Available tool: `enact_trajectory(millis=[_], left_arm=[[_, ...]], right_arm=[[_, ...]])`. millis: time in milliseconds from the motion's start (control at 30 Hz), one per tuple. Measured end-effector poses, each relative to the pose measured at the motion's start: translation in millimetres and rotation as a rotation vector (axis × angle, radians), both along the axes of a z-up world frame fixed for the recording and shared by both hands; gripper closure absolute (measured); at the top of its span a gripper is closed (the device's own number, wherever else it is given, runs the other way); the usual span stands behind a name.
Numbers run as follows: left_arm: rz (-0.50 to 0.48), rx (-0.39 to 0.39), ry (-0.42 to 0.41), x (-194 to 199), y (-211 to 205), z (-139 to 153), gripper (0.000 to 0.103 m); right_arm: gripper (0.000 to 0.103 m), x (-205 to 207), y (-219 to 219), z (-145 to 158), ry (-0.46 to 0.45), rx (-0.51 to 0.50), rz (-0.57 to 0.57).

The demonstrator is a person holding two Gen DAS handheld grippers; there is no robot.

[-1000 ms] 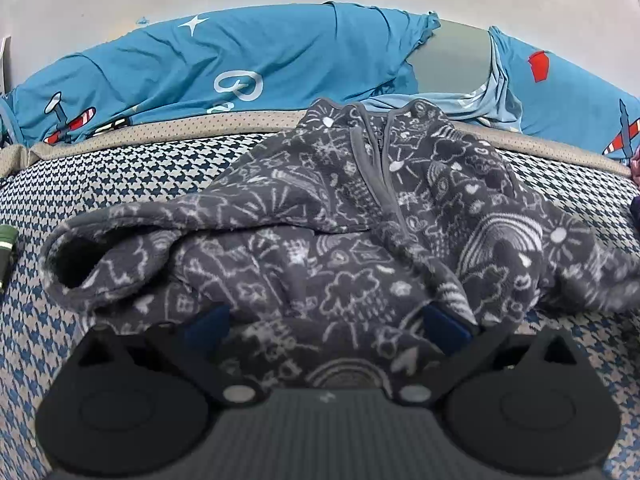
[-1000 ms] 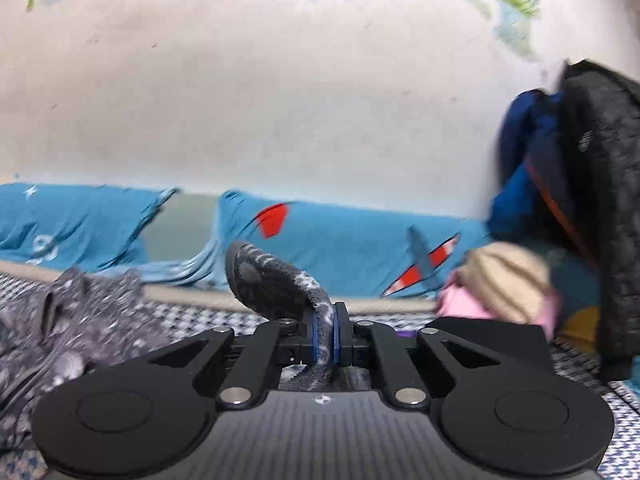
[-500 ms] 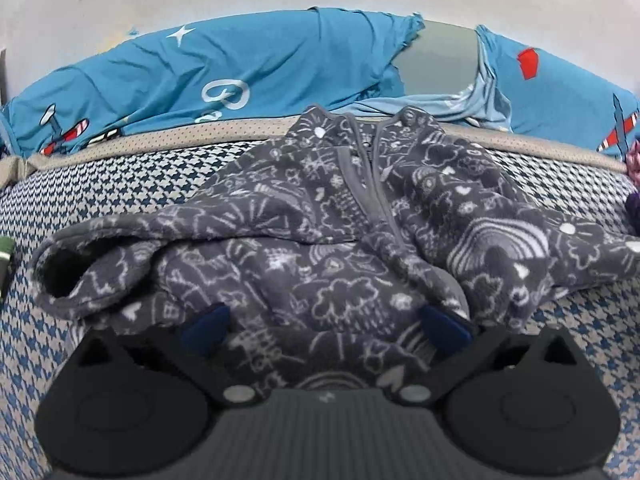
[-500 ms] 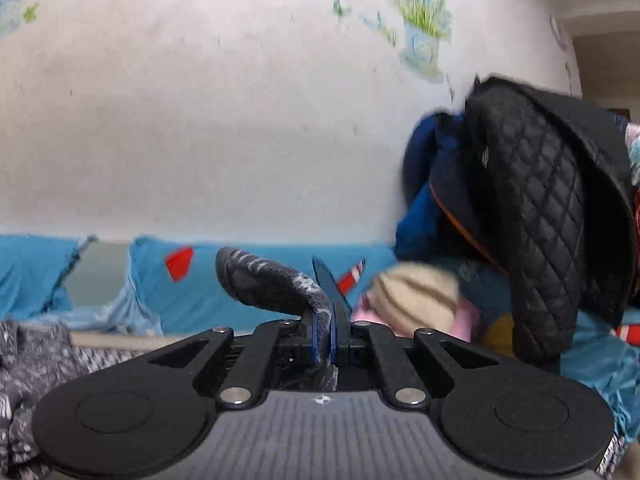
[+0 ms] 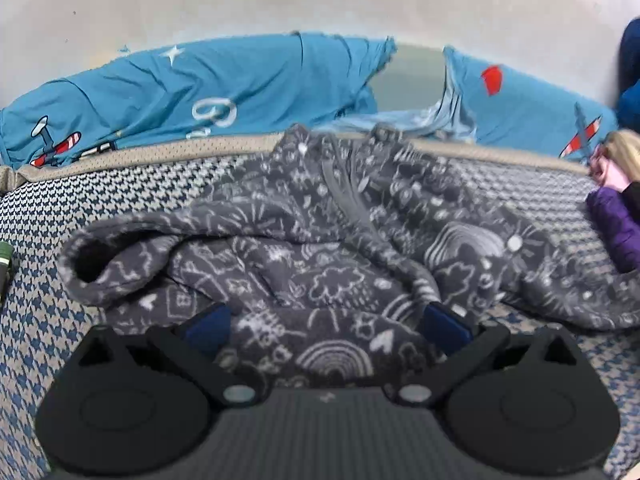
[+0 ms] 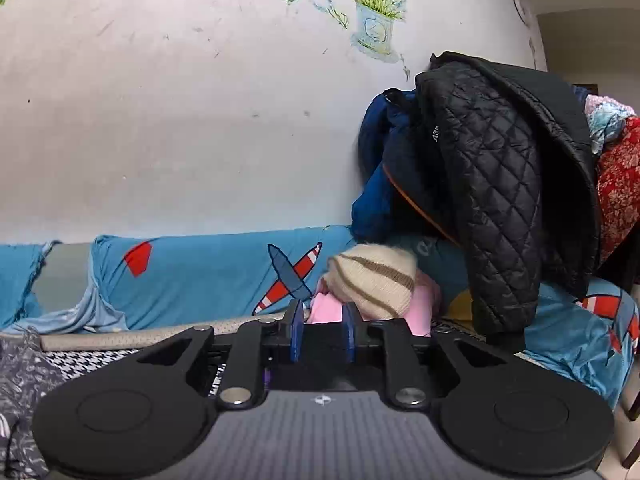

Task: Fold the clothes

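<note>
The right gripper (image 6: 322,330) has released the sleeve it pinched before, jaws now parted and empty, while the left gripper (image 5: 326,322) stays spread over the grey printed fleece jacket (image 5: 344,248) crumpled mid-mattress (image 5: 60,216).

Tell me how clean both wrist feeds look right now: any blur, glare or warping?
Left wrist view: soft motion blur over the grey patterned garment; strong fisheye bowing of the bed edge; even light, no glare. Right wrist view: sharper, the black quilted jacket crisp; dark vignette at the corners; the wall flatly lit, without hard shadows.
</note>
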State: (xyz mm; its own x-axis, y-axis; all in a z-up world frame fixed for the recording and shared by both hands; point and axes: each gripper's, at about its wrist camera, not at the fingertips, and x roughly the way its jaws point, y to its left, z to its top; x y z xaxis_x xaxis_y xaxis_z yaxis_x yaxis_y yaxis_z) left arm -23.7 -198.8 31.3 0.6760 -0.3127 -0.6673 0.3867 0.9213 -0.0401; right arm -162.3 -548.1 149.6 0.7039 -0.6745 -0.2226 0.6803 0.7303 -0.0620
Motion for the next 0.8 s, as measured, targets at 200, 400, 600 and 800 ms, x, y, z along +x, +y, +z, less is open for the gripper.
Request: enact_trajectory(millis=[200,400,600,800], left_arm=[[0.042,-0.041,-0.047,-10,24,10,0.0],[0.149,-0.121,-0.069,-3,62,17,0.0],[0.2,-0.089,-0.149,9,84,28,0.0],[0.128,-0.039,-0.17,35,77,30,0.0]], right_arm=[[0.083,5,11,0,0.001,0.001,0.055],[0.078,26,37,-8,0.046,-0.006,0.16],[0.075,48,68,-15,0.088,-0.024,0.255],[0.07,64,104,-23,0.126,-0.057,0.351]])
